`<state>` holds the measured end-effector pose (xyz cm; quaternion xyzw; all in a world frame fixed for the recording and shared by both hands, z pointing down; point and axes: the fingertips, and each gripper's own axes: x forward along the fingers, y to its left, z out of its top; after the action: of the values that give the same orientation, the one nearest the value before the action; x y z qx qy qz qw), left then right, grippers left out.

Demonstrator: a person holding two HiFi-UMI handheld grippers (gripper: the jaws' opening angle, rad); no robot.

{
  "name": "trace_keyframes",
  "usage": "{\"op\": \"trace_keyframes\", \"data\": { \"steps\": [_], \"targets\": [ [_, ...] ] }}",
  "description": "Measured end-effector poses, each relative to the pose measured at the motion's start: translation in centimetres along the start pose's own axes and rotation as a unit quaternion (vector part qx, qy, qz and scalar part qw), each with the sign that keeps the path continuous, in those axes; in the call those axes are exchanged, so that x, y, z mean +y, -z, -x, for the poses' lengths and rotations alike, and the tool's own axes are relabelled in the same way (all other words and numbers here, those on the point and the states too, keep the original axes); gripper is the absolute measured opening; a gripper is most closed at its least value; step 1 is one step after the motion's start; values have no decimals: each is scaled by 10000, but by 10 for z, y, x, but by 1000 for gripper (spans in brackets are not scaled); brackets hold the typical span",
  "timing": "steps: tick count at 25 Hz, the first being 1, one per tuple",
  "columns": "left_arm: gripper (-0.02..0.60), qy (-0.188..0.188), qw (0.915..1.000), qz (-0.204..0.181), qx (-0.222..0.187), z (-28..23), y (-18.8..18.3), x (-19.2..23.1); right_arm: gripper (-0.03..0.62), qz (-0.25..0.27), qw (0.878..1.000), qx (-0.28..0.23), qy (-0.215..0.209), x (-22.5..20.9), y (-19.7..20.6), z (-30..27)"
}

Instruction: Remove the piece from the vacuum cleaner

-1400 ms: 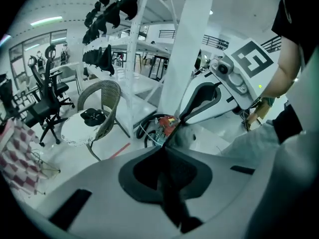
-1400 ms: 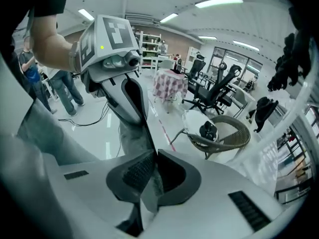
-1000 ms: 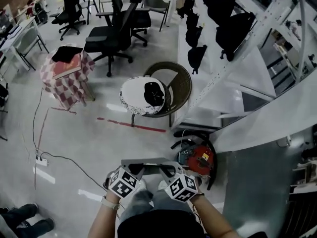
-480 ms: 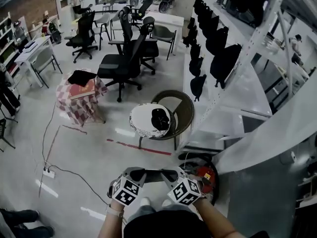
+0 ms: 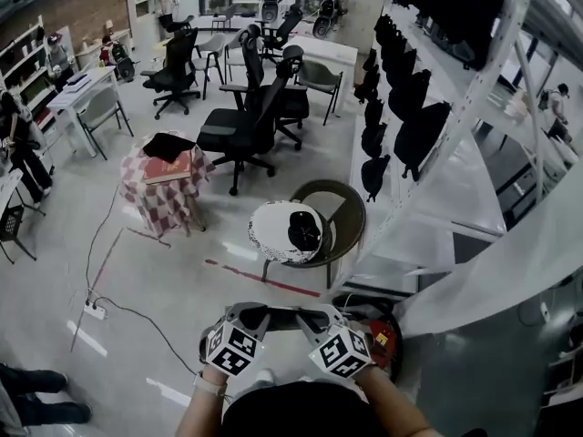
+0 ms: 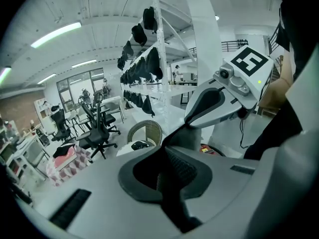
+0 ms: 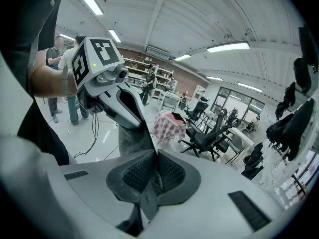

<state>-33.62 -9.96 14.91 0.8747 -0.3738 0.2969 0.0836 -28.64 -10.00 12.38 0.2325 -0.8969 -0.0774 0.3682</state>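
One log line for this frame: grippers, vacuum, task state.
left gripper: shut, empty | right gripper: shut, empty | tips facing each other | vacuum cleaner: on floor, neither gripper touching it | removal: not started

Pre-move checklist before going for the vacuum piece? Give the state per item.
1. Left gripper empty: ok, jaws together, nothing between them.
2. Right gripper empty: ok, jaws together, nothing between them.
3. Jaws open for a grasp: not ok, both shut.
4. Vacuum cleaner in sight: ok, red body on the floor beside the right gripper, partly hidden.
5. Piece to remove picked out: cannot tell, too little of the cleaner shows.
6. Grippers at the cleaner: not ok, they point at each other in front of the person and neither touches it.
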Motion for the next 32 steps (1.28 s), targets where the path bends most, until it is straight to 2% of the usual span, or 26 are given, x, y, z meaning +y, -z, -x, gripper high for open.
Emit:
{"op": "trace_keyframes", "data": {
  "steps": [18, 32],
  "targets": [
    [35, -312, 9995, 77, 73, 12, -3, -6, 44, 48, 9996, -244, -129, 6, -4, 8],
    [35, -302, 9994, 150, 119, 14, 3, -19, 44, 106, 9995, -228, -198, 15, 2, 14]
  ]
}}
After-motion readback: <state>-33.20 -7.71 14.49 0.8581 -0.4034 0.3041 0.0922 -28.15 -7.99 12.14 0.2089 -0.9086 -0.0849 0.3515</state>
